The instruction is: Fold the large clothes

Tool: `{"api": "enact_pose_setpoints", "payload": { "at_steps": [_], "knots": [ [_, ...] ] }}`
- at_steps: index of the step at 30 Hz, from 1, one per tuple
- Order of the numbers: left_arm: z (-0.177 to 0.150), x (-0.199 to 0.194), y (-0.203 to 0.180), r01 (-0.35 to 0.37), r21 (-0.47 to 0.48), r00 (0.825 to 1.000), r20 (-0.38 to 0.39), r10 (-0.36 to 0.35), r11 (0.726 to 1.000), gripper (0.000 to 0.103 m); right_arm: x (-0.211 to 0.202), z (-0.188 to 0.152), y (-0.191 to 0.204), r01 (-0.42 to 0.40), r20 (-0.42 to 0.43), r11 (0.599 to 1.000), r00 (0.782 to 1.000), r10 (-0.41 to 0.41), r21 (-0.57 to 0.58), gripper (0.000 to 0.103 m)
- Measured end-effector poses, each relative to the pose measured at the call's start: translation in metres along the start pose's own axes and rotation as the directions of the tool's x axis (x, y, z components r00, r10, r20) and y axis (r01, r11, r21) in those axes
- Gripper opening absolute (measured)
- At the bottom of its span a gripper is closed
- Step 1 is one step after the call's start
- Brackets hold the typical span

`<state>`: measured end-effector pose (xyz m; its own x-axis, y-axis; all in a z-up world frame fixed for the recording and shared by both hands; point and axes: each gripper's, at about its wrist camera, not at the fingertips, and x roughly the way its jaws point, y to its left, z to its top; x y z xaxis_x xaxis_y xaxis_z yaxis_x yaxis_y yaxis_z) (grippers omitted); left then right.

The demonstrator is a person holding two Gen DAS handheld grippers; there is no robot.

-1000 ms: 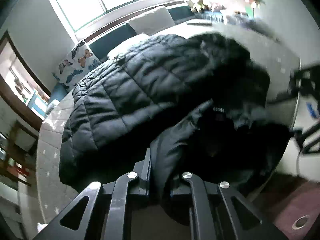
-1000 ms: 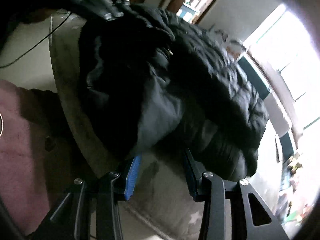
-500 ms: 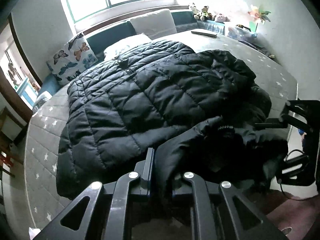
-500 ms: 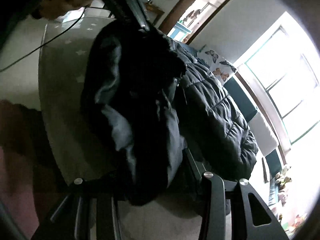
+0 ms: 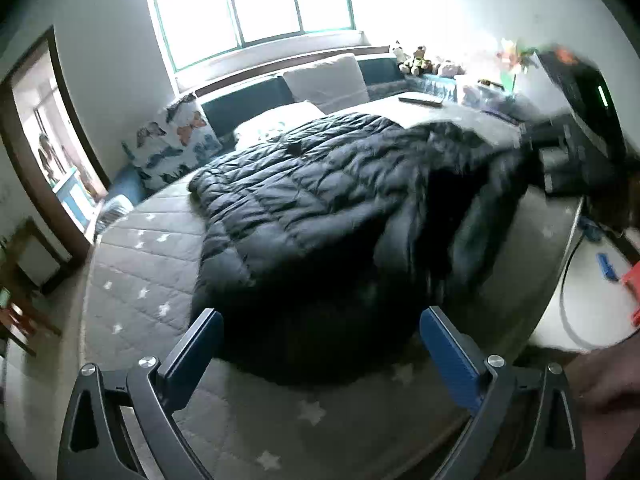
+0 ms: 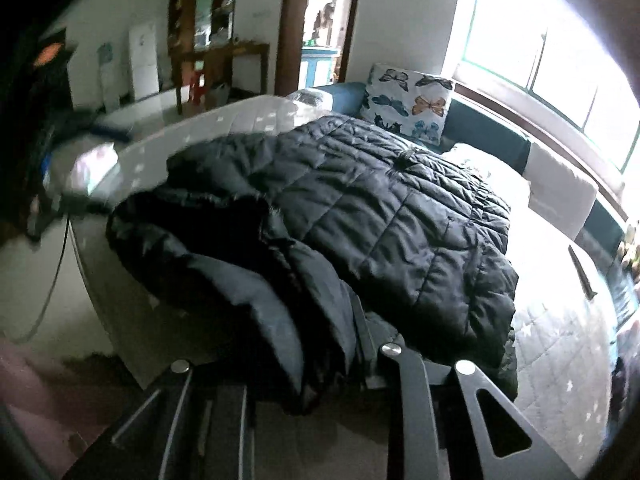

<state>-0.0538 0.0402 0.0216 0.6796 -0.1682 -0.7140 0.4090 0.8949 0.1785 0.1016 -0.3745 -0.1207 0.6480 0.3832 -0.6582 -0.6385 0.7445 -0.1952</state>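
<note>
A large black quilted puffer coat [image 5: 320, 200] lies spread on a grey star-patterned bed [image 5: 160, 280]. In the left wrist view my left gripper [image 5: 320, 344] is open and empty, its blue pads [image 5: 448, 344] just short of the coat's near edge. In the right wrist view my right gripper [image 6: 320, 364] is shut on a bunched fold of the coat [image 6: 280, 312], near the hood end, held at the bed's near edge. The rest of the coat [image 6: 400, 208] lies flat beyond it. The right gripper's body shows blurred at the far right of the left view [image 5: 580, 120].
Pillows, one with butterflies [image 5: 172, 148], line the headboard under a window [image 5: 256, 4]. A remote [image 5: 420, 100] and soft toys [image 5: 416, 60] are at the far side. A doorway [image 6: 320, 32] and wooden furniture [image 6: 216, 68] stand beyond. A cable [image 5: 568, 280] hangs off the bed's right edge.
My left gripper has let go of the coat fold and opened, drawing back from it. My right gripper stays shut on the coat and has swung round to face across the bed.
</note>
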Motion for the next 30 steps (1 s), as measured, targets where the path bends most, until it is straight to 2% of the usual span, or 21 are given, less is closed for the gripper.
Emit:
{"api": "enact_pose_setpoints", "payload": {
  "at_steps": [3, 5, 7, 11, 12, 13, 14, 15, 16, 18, 22, 25, 30],
  "knots": [
    [-0.015, 0.004, -0.014, -0.041, 0.053, 0.999, 0.011, 0.041, 0.998, 0.103, 0.003, 0.011, -0.011, -0.008, 0.011, 0.999, 1.000, 0.007, 0.042, 0.025],
    [-0.021, 0.012, -0.026, -0.095, 0.089, 0.995, 0.036, 0.092, 0.992, 0.103, -0.002, 0.012, -0.011, -0.015, 0.019, 0.997, 1.000, 0.013, 0.071, 0.024],
    [-0.022, 0.026, -0.038, -0.165, 0.129, 0.986, 0.053, 0.159, 0.978, 0.103, -0.001, 0.017, -0.015, -0.011, 0.024, 0.997, 1.000, 0.009, 0.082, 0.024],
    [-0.027, 0.053, -0.048, -0.292, 0.202, 0.956, 0.099, 0.277, 0.935, 0.103, 0.002, 0.021, -0.019, -0.002, 0.024, 0.996, 1.000, 0.000, 0.089, 0.024],
    [-0.028, 0.058, -0.049, -0.307, 0.213, 0.951, 0.106, 0.290, 0.928, 0.100, 0.002, 0.020, -0.020, -0.001, 0.022, 0.996, 1.000, -0.001, 0.089, 0.024],
    [-0.030, 0.061, -0.051, -0.317, 0.228, 0.948, 0.113, 0.299, 0.920, 0.087, 0.001, 0.021, -0.021, -0.002, 0.022, 0.996, 1.000, 0.000, 0.090, 0.024],
    [-0.033, 0.064, -0.053, -0.322, 0.247, 0.946, 0.117, 0.302, 0.914, 0.078, 0.000, 0.019, -0.020, -0.003, 0.021, 0.995, 1.000, 0.001, 0.097, 0.024],
    [-0.036, 0.066, -0.056, -0.313, 0.265, 0.949, 0.113, 0.293, 0.912, 0.060, -0.001, 0.017, -0.019, 0.001, 0.022, 0.995, 1.000, -0.003, 0.097, 0.024],
    [-0.039, 0.065, -0.059, -0.307, 0.270, 0.951, 0.116, 0.286, 0.913, 0.051, -0.003, 0.017, -0.019, 0.003, 0.024, 0.995, 1.000, -0.005, 0.095, 0.024],
    [-0.043, 0.058, -0.064, -0.327, 0.257, 0.944, 0.141, 0.300, 0.909, 0.042, -0.006, 0.014, -0.015, 0.009, 0.031, 0.996, 0.999, -0.012, 0.089, 0.023],
    [-0.044, 0.041, -0.062, -0.314, 0.189, 0.945, 0.160, 0.287, 0.930, 0.036, -0.020, 0.006, -0.007, 0.007, 0.065, 0.997, 0.998, -0.012, 0.078, 0.021],
    [-0.046, 0.025, -0.065, -0.322, 0.170, 0.939, 0.182, 0.291, 0.931, 0.035, -0.032, 0.002, -0.002, -0.008, 0.090, 0.997, 0.996, 0.000, 0.081, 0.020],
    [-0.059, -0.013, -0.075, -0.290, 0.145, 0.944, 0.202, 0.259, 0.946, 0.035, -0.058, -0.006, 0.012, -0.018, 0.118, 0.998, 0.993, 0.012, 0.053, 0.020]
  ]
}}
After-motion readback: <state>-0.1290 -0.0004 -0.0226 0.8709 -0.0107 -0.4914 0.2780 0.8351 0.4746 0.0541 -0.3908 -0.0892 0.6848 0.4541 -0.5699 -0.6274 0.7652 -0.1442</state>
